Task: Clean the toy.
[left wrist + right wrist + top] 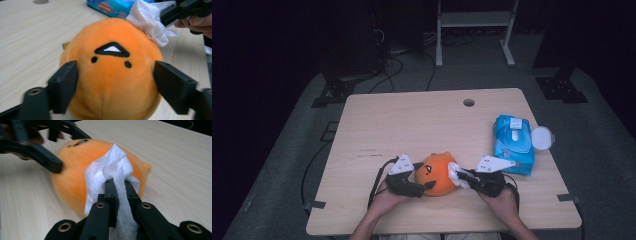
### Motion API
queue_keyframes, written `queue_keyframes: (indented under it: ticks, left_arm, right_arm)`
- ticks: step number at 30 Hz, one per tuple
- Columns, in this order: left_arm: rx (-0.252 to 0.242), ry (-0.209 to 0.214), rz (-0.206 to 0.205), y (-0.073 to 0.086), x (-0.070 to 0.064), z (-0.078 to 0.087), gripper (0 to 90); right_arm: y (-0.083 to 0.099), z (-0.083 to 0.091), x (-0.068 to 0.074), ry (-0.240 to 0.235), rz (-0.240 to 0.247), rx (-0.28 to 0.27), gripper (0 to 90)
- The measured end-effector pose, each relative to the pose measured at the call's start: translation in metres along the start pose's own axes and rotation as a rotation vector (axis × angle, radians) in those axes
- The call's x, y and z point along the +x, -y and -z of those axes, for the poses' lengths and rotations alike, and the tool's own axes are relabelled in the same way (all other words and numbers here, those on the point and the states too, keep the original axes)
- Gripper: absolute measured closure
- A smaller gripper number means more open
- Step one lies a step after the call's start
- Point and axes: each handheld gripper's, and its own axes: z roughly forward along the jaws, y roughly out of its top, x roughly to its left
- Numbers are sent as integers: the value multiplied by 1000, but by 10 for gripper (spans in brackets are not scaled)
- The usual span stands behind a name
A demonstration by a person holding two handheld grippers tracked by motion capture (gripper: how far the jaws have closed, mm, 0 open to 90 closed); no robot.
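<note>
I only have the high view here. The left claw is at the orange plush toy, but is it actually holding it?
Observer: Yes. In the left gripper view the left claw has its jaws pressed against both sides of the orange plush toy.
Operator: And the white thing at the right claw?
Observer: A white wipe, pinched between the jaws of the right claw and touching the toy's side.
Operator: Does the toy have a face?
Observer: Two black dot eyes and a black-edged triangular mouth.
</note>
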Motion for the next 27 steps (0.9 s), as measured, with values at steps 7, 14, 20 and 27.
queue_keyframes:
  ticks: [7, 14, 20, 27]
  left_arm:
    - [27, -4, -22, -5, -5, -5, 273]
    - [12, -18, -7, -6, -4, 2, 189]
    - [35, -6, -15, -5, -6, -1, 303]
    - [11, -38, -6, -6, -6, 0, 286]
  right_arm:
    - [-2, -4, 11, -42, -5, -23, 841]
    - [-7, -7, 11, -34, 8, -27, 840]
    - [-2, -4, 2, 12, -47, -31, 840]
    - [-9, -7, 15, -16, 15, -42, 838]
